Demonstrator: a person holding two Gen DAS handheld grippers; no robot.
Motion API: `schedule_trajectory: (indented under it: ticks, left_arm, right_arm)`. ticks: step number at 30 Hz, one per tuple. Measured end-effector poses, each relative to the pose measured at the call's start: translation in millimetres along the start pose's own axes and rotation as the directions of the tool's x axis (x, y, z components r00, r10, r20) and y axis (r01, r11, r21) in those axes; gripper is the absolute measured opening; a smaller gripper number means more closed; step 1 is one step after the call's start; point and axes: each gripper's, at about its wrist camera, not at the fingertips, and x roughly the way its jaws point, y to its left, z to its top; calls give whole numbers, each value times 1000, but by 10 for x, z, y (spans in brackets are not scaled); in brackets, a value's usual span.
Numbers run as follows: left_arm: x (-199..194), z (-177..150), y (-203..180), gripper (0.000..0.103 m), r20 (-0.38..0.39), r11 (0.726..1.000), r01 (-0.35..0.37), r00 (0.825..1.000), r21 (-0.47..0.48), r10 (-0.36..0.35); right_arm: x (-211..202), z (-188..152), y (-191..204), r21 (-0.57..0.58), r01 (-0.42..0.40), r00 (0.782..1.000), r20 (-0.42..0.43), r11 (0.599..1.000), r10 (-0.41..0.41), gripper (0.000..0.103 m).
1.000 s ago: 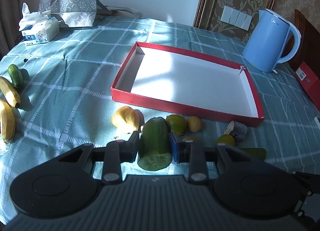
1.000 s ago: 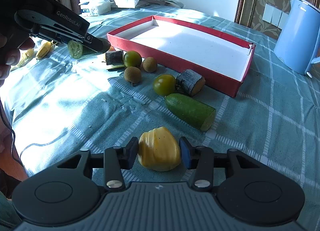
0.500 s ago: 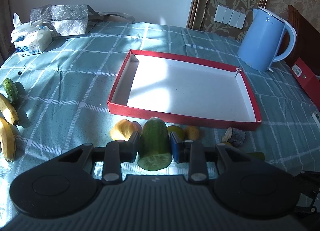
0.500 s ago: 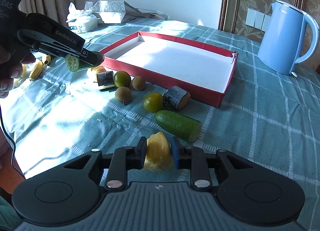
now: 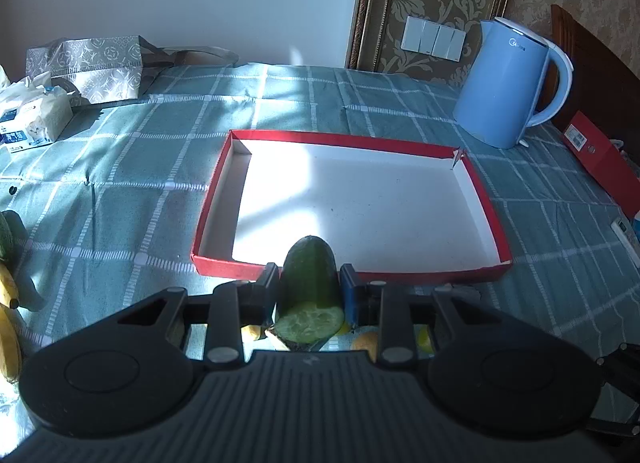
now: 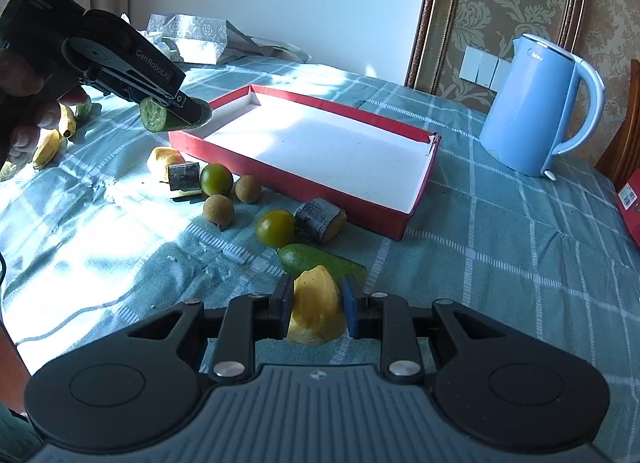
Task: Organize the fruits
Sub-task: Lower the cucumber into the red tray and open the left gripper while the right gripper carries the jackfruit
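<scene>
Although both grippers are loaded, the red tray (image 6: 394, 223) at the frame centre holds nothing, so by my judgement the sorting is barely begun. At upper left of the right wrist view, the left gripper (image 6: 176, 113) pinches a cut cucumber piece (image 6: 154, 115) above the tray's near-left corner; across the middle, a yellow fruit piece, two bark-covered chunks, two green round fruits (image 6: 216, 179) and two brown ones (image 6: 218, 210) lie on the table (image 6: 500, 247) outside the tray. At bottom centre the right gripper (image 6: 316, 303) clamps a yellow fruit wedge (image 6: 318, 309), lifted beside a cucumber half (image 6: 304, 257), neither delivered.
</scene>
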Motion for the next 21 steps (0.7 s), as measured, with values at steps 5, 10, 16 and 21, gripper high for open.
schedule_trajectory:
  ticks: [5, 10, 16, 21]
  left_arm:
    - [230, 305, -34, 29, 40, 999, 1, 999, 44, -2]
    - [684, 538, -62, 29, 44, 997, -14, 999, 81, 11]
    - [1154, 624, -50, 29, 13, 993, -20, 1000, 113, 18]
    - [1442, 596, -2, 29, -35, 995, -19, 999, 102, 23]
  right_arm:
    - [-33, 72, -22, 16, 47, 999, 18, 999, -48, 25]
    - [-49, 123, -60, 47, 102, 995, 16, 994, -103, 25]
    - [-26, 142, -93, 85, 153, 988, -6, 985, -153, 25]
    - [27, 130, -94, 99, 178, 984, -31, 979, -176, 25]
